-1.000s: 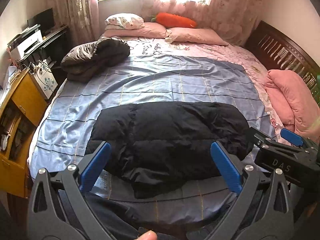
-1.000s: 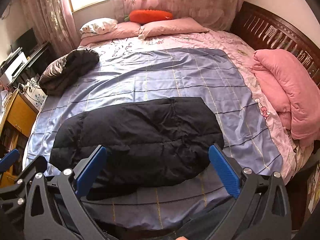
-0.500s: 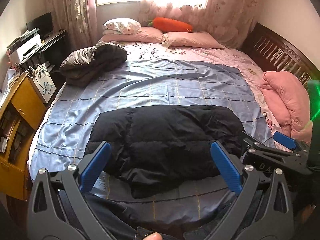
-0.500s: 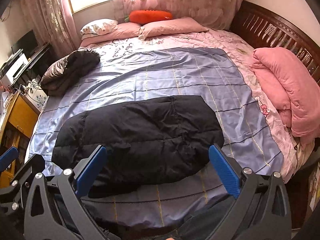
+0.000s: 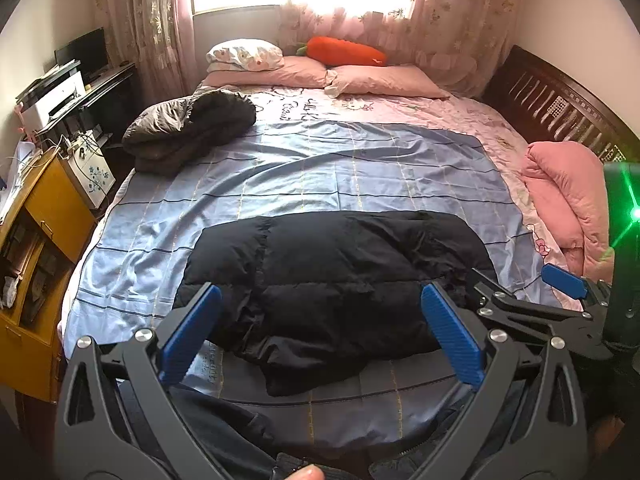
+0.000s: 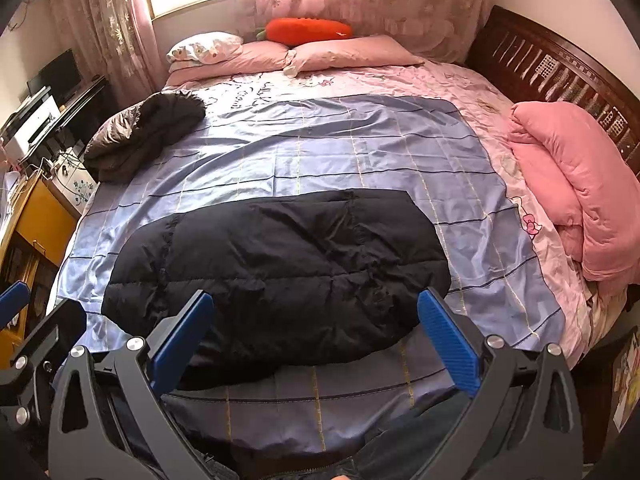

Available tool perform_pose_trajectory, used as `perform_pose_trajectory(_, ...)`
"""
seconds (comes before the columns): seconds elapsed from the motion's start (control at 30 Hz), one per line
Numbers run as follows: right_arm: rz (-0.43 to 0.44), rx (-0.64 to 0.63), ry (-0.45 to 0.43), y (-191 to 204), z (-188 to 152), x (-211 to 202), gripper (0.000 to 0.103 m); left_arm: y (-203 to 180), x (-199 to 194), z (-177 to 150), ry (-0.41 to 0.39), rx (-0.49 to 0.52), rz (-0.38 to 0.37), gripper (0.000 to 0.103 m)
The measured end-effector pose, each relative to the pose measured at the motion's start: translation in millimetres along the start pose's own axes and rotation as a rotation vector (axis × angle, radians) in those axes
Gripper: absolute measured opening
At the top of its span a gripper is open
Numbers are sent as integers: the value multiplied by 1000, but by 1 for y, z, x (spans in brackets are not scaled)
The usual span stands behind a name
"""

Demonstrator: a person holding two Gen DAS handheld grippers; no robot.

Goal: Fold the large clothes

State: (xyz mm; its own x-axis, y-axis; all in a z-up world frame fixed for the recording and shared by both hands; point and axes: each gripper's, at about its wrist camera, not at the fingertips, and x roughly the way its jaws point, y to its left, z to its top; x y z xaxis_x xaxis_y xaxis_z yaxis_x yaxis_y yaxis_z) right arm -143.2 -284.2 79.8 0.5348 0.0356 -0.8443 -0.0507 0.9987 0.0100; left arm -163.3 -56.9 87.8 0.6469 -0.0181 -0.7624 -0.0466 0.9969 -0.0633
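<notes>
Both tools pulled back from black jacket | wide, empty | left view only — green light

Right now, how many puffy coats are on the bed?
2. The black coat lies flat near the bed's foot, by both open grippers. The grey-brown coat is bundled at the left edge, near the pillows. None other shows.

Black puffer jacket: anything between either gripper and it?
Nothing visible. The black puffer jacket lies alone on the blue sheet, straight ahead of the left gripper and right gripper, both with jaws open. The grey jacket sits far off.
</notes>
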Motion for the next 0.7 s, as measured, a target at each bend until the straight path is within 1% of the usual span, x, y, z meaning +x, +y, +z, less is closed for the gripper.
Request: perform_pose_trajectory(0.7,11,-5,3,3,-2,0,102,-4,-2,-1,0,-3,3,101)
